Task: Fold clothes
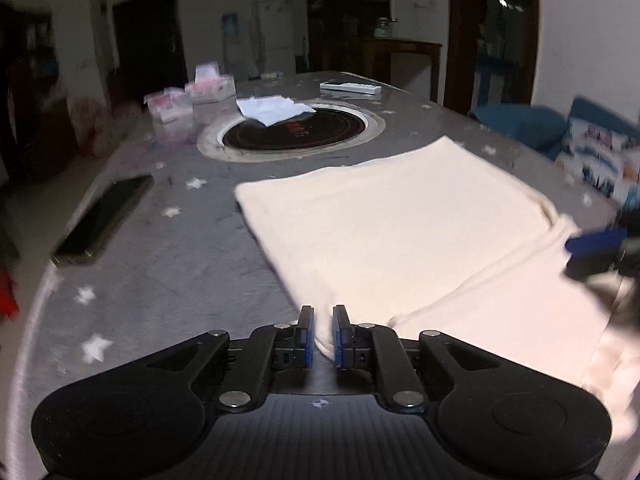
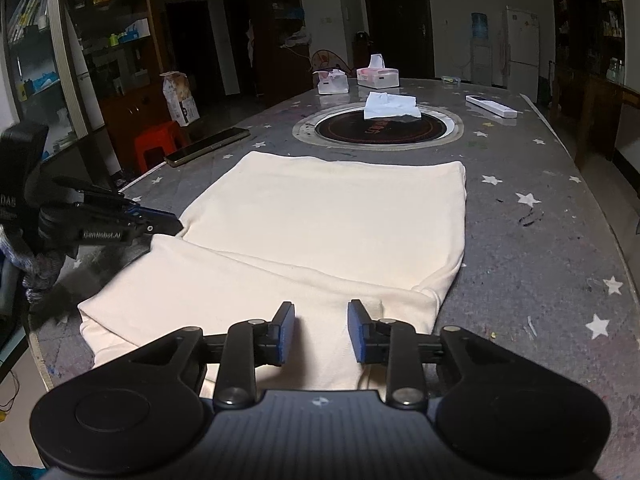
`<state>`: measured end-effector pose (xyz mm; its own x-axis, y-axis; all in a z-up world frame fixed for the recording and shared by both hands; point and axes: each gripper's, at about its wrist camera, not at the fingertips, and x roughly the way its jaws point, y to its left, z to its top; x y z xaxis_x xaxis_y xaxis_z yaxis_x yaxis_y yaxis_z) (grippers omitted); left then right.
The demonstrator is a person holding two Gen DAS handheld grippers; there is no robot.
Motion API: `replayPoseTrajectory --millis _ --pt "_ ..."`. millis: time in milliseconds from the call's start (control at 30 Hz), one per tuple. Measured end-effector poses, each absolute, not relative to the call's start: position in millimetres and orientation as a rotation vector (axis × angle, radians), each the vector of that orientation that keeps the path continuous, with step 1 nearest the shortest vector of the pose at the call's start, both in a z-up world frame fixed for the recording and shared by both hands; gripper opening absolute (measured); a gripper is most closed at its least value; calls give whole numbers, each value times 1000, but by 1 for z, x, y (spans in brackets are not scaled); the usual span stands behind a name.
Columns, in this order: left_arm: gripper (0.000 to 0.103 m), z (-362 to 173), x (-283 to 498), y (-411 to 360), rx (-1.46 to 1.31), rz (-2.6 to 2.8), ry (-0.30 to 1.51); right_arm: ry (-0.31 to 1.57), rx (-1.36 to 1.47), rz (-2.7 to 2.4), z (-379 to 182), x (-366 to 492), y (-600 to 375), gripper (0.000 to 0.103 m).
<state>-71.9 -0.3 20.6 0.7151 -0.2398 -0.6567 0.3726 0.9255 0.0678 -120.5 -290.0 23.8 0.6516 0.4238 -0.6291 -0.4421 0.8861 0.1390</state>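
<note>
**Risk of a lopsided fold, or a dropped hem**

Pinched between the near-shut jaws of the left claw (image 1: 323, 330): a thin ridge of the cream garment (image 1: 400, 232), taken at its near left edge. Only a sliver of cloth between the pads, right at their tips. Spread flat ahead of that claw and off to its right, the rest of the garment on the grey star-print table (image 1: 180, 260), with a near band (image 2: 240, 280) already doubled over the main panel.

Right claw (image 2: 320, 328) part open, pads well apart, nothing gripped; near edge of the folded band directly beneath and between the fingers, no pad pressing on it as far as the view shows.

Likely trouble from here:

- Lifting with the left alone, the right side unheld: cloth skewing, fold line running crooked, the doubled band sliding open.
- Shallow tip pinch on the left: slipping out under the weight of the fabric once raised.
- Closing the right claw too high: catching only the top layer and peeling the band apart instead of carrying both layers.
- Dragging instead of lifting: bunching against the tablecloth and wrinkling the panel ahead.
- Sweeping wide to the left of the left claw: nudging the dark phone (image 1: 104, 220) lying near the table edge.
</note>
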Motion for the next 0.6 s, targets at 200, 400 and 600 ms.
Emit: replayPoseTrajectory --millis 200,400,600 --pt "13 24 -76 5 204 -329 695 701 -30 503 25 -120 -289 33" --pt "13 30 -78 -9 222 -359 661 700 -56 504 25 -123 -289 34" --pt "15 21 -76 -6 231 -347 683 689 -79 506 31 -130 -292 35"
